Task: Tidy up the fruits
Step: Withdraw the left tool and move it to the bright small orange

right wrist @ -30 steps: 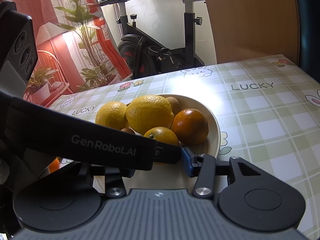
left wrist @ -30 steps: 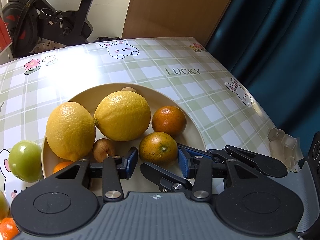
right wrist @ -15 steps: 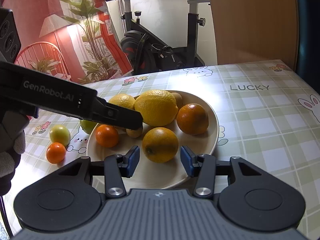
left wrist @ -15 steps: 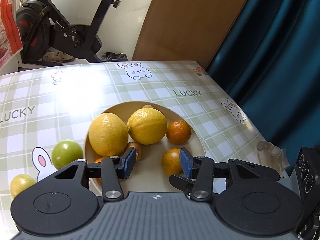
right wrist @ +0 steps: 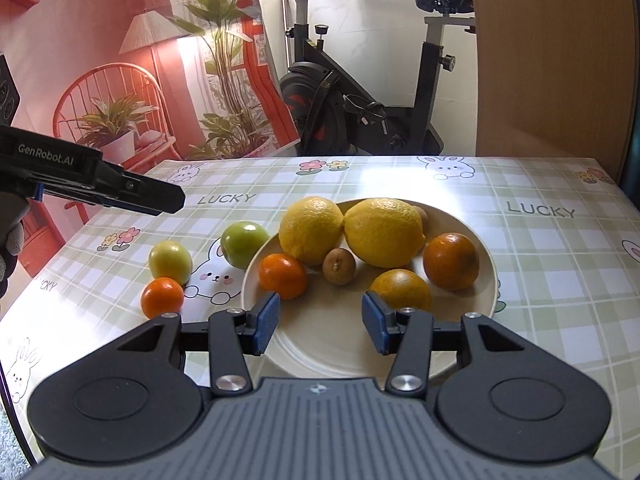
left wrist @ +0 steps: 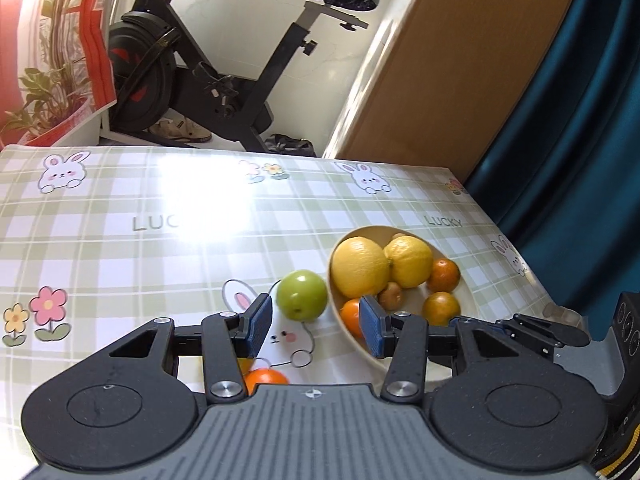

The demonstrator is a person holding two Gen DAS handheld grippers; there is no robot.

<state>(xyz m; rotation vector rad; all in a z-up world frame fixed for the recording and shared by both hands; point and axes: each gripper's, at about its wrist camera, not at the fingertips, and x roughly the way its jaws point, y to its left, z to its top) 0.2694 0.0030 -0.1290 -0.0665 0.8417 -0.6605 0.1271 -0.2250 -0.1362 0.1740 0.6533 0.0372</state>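
Observation:
A cream plate [right wrist: 332,344] holds two lemons [right wrist: 310,229], several oranges [right wrist: 451,261] and a small brown fruit [right wrist: 339,266]. On the tablecloth left of it lie a green apple [right wrist: 242,242], a yellow-green fruit [right wrist: 170,261] and a small orange [right wrist: 162,297]. My right gripper [right wrist: 320,322] is open and empty over the plate's near rim. My left gripper [left wrist: 316,326] is open and empty, above the table just short of the green apple [left wrist: 302,295], with the plate [left wrist: 362,342] to its right. The left gripper also shows at the left of the right wrist view [right wrist: 132,192].
An exercise bike [right wrist: 360,100] and a wooden panel [right wrist: 552,60] stand beyond the table's far edge. A dark blue curtain [left wrist: 580,120] hangs past the right edge. A small clear plastic piece [left wrist: 564,314] lies near the right edge.
My left gripper has drawn back and swung left, from over the plate to the green apple. My right gripper pulled back a little. Both stayed open.

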